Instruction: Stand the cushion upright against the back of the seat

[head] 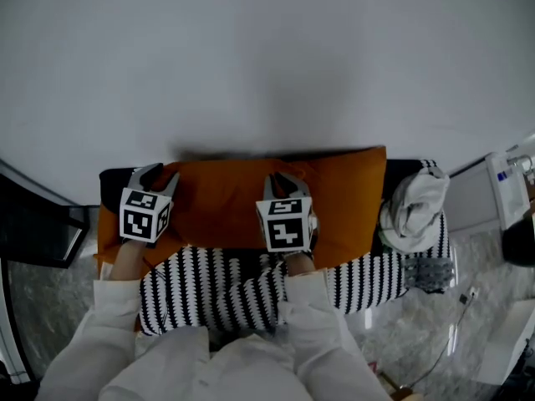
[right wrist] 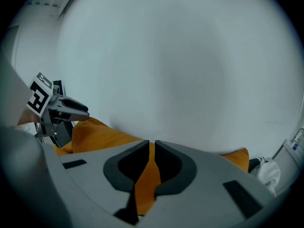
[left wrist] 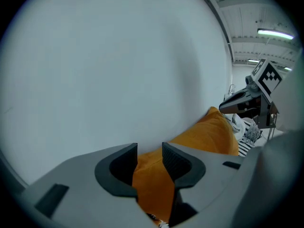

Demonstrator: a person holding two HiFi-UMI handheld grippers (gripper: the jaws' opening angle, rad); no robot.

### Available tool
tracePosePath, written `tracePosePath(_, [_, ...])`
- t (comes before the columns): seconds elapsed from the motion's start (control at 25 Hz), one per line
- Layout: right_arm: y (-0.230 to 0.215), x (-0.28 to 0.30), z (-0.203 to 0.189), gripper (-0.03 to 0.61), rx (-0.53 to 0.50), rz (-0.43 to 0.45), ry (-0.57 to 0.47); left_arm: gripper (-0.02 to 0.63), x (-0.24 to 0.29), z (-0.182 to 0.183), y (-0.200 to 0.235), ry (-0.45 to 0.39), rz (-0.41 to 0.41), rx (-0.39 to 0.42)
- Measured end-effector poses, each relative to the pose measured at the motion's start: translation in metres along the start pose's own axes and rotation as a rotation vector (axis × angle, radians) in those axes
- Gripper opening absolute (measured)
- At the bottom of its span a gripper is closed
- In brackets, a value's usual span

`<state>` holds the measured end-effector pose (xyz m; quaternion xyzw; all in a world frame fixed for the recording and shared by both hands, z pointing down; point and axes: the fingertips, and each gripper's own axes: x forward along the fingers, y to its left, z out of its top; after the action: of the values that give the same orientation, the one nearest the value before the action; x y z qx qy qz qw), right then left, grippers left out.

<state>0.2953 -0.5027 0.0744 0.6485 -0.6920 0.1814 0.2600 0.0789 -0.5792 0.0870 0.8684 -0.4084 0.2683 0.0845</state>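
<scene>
Our right gripper (right wrist: 151, 145) had its jaws pressed almost together on a thin fold of the orange cushion (head: 226, 195), pinching it near the middle of the long upper edge. Our left gripper (left wrist: 150, 150) was at the cushion's left end with its jaws spread; orange fabric showed in the gap between them, but the pads did not squeeze it. We saw the cushion stretched lengthwise across the rear of the dark seat (head: 111, 182), raised on its long side, its upper edge lying close against the pale wall (head: 267, 57) behind. A black-and-white striped cloth (head: 209, 286) covered the front of the seat, just below the cushion. At the seat's right end a crumpled white cloth (head: 415, 207) sat beside the cushion's right corner. Our white sleeves (head: 125, 324) reached in from the bottom of the head view toward both grippers.
</scene>
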Motion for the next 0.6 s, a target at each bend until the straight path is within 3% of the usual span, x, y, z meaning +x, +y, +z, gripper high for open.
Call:
tracePosePath(0.16, [0.002,-0.027,0.005,0.023,-0.002,-0.013,-0.046,0.144,-0.030,0.025,-0.007,-0.109,0.001,-0.031])
tracePosePath(0.4, [0.010,-0.075,0.014,0.025,-0.005,-0.006,-0.129,0.143,-0.079,0.047,-0.028,-0.203,-0.096,-0.137])
tracePosePath(0.6, [0.021,-0.111,0.026,0.023,0.028,0.028,-0.212,0.143,-0.118,0.059,-0.039,-0.283,-0.096,-0.152])
